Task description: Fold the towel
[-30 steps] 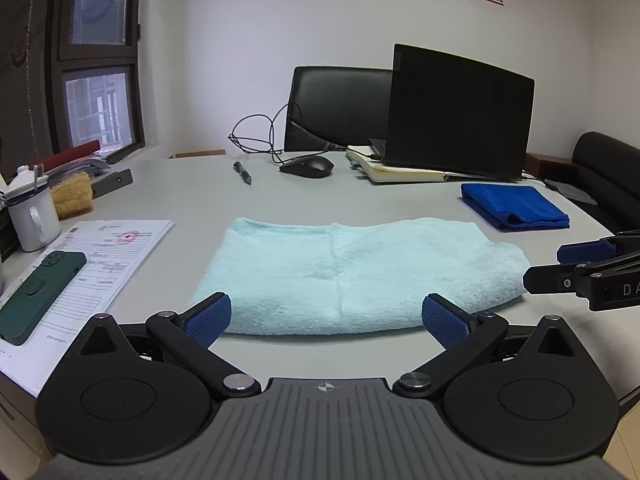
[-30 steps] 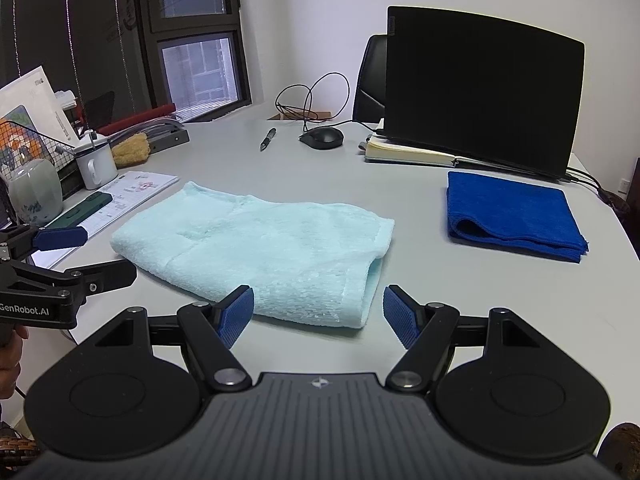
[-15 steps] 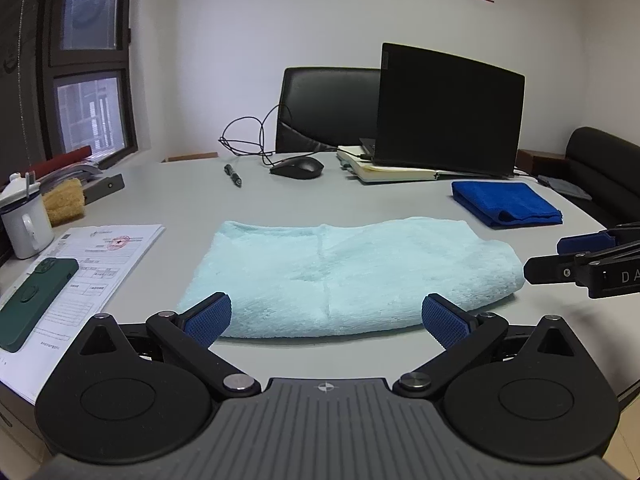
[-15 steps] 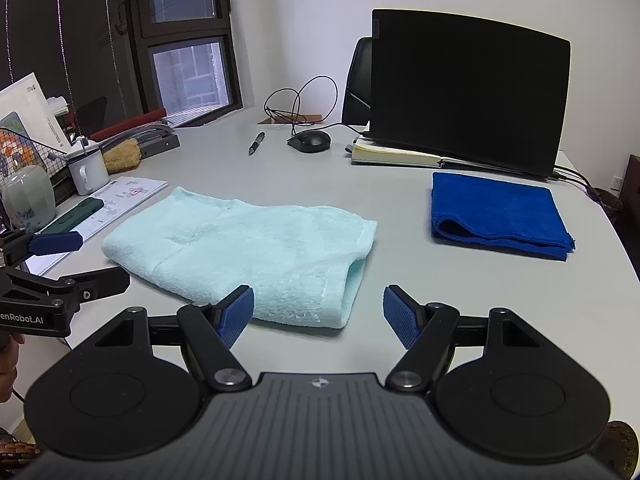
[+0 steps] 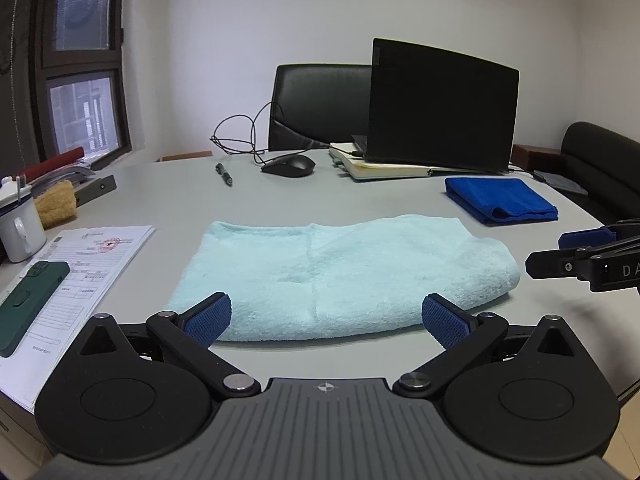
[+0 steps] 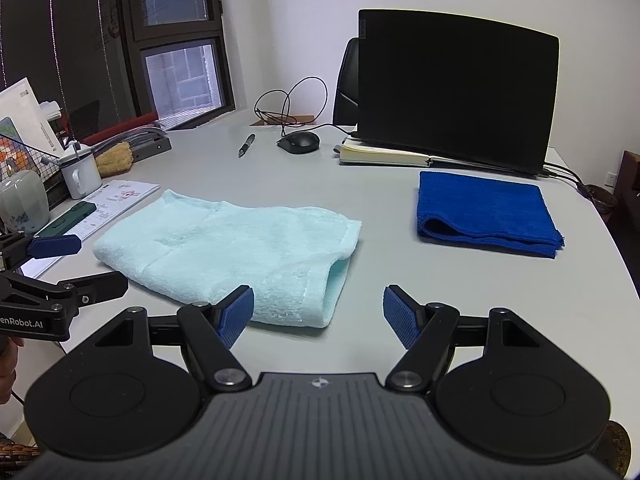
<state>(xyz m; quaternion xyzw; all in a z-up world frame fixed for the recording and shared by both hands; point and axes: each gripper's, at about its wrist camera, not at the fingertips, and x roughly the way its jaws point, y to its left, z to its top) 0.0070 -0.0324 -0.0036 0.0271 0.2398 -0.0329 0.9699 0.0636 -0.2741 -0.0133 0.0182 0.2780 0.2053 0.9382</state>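
Towel [image 5: 340,276] folded on desk, unchanged vs 1 s ago; L hand-held gripper [image 5: 326,316] & R hand-held gripper [image 6: 318,312] wide open, empty.

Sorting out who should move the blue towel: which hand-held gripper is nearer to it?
Right. The right hand-held gripper sits open off the light towel's folded end, the blue towel just beyond. The left hand-held gripper faces the light towel's long edge, farther away.

Left gripper [image 5: 326,316]: black linkage arms, round black side housings, ribbed grey centre plate with a small cross mark.
Pads [image 5: 210,318]: blue, finely gridded.
Pivots: silver round screws at the arm bases.
Right gripper [image 6: 318,312]: same black-and-grey build, blue pads.
Marking: white "enRobot.AI" lettering on the left gripper's side.
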